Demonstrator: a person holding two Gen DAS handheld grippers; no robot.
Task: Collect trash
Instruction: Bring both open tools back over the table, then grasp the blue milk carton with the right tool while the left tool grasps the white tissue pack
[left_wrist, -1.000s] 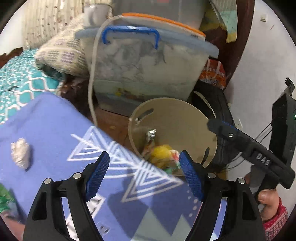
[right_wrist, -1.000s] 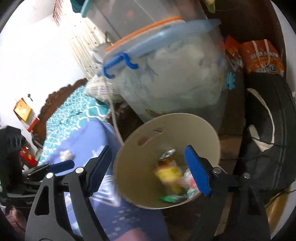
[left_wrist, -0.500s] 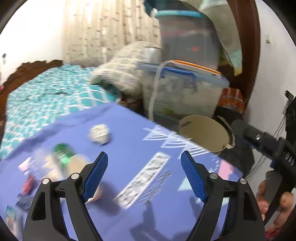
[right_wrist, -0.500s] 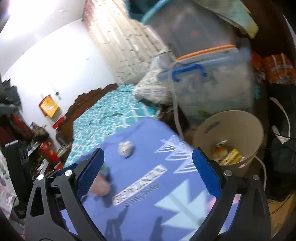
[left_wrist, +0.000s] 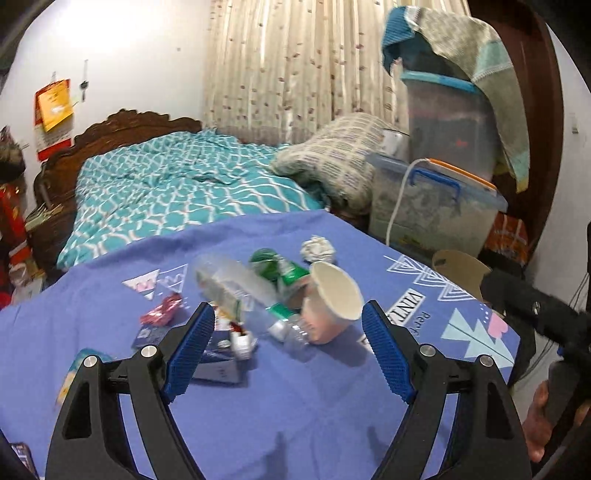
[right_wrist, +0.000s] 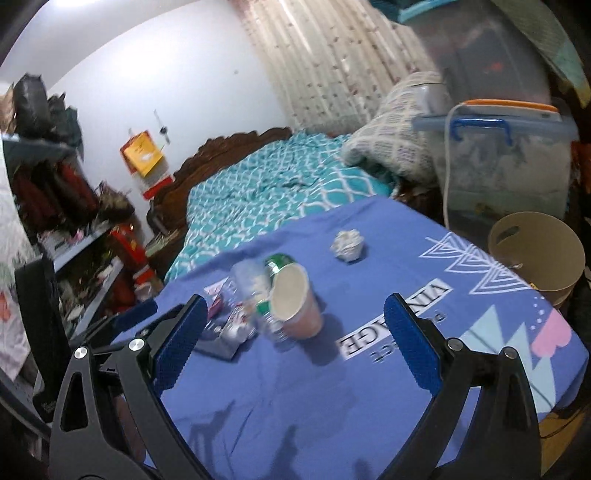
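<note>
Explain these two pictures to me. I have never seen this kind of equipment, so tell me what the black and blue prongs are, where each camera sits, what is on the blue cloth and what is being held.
The prongs are hand-held claws; a person carries one in each hand, with a camera on each looking forward along its fingers. One picture comes from the left claw, the other from the right claw. Both are open and hold nothing.

On the blue printed tablecloth lies trash: a pink paper cup tipped on its side, a clear plastic bottle, a green crushed can, a crumpled white paper ball, a red wrapper and small cartons. Beyond the table's edge stands a tan round bin.
</note>
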